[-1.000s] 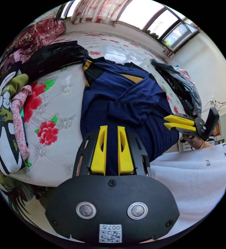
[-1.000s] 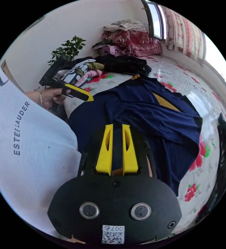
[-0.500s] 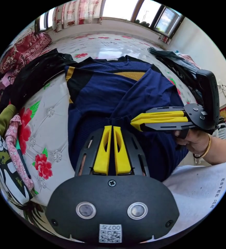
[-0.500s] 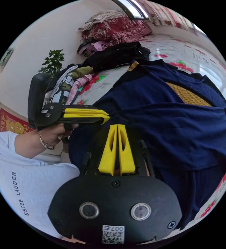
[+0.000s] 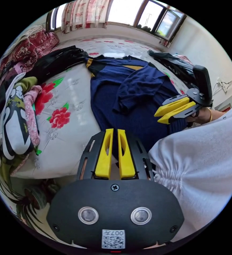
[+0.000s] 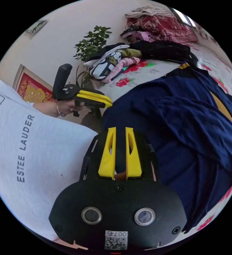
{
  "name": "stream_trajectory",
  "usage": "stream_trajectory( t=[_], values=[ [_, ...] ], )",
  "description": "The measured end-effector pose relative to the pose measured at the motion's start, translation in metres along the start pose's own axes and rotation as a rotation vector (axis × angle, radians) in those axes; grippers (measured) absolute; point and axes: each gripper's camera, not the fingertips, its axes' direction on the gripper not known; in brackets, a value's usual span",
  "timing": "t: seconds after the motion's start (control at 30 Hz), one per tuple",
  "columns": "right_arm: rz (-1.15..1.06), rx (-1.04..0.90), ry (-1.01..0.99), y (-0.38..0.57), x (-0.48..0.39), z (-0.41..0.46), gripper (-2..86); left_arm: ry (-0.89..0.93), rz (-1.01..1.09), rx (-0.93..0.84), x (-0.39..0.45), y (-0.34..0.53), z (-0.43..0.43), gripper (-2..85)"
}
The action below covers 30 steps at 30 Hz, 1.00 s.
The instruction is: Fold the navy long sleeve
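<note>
The navy long sleeve (image 5: 137, 106) lay spread on the white floral bedspread (image 5: 65, 111), collar toward the far window and hem hanging over the near edge by the person's white shirt (image 5: 201, 170). It was a dark blue knit with black panels at the shoulders and mustard-yellow bands across the chest and at the left shoulder seam. One sleeve was folded in across the front and lay rumpled in a diagonal ridge over the body, the cuff end pointing toward the near left. In the right gripper view the same garment (image 6: 190, 124) ran from near to far in deep creases, the yellow band peeking out at the far right. The left gripper (image 5: 112, 132) hovered over the near hem, its yellow jaws a narrow gap apart and gripping nothing. The right gripper (image 5: 161, 117) hung at the right side of the garment, jaws slightly parted at the tips and empty; in its own view (image 6: 120, 131) a slim gap stood between them. To the far left sat a heap of black clothing (image 5: 57, 58), nearer left a bundle of patterned clothes (image 5: 17, 117), and to the far right a dark pile of garments (image 5: 174, 63).
</note>
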Motion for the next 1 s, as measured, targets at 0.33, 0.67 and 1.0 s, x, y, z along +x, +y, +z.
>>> stream_trajectory(
  t=[0.33,0.67,1.0],
  values=[
    [0.404,0.184,0.272,0.109,0.066,-0.105,7.4,0.096,0.196,0.085,0.040,-0.097,0.030,10.2],
    [0.748,0.217,0.374,0.248,0.088,-0.181,8.7,0.110,0.374,-0.065,0.084,0.008,0.000,2.1],
    [0.915,0.097,0.136,0.314,0.145,-0.170,9.7,0.108,-0.195,-0.182,-0.001,0.081,0.018,9.3]
  ],
)
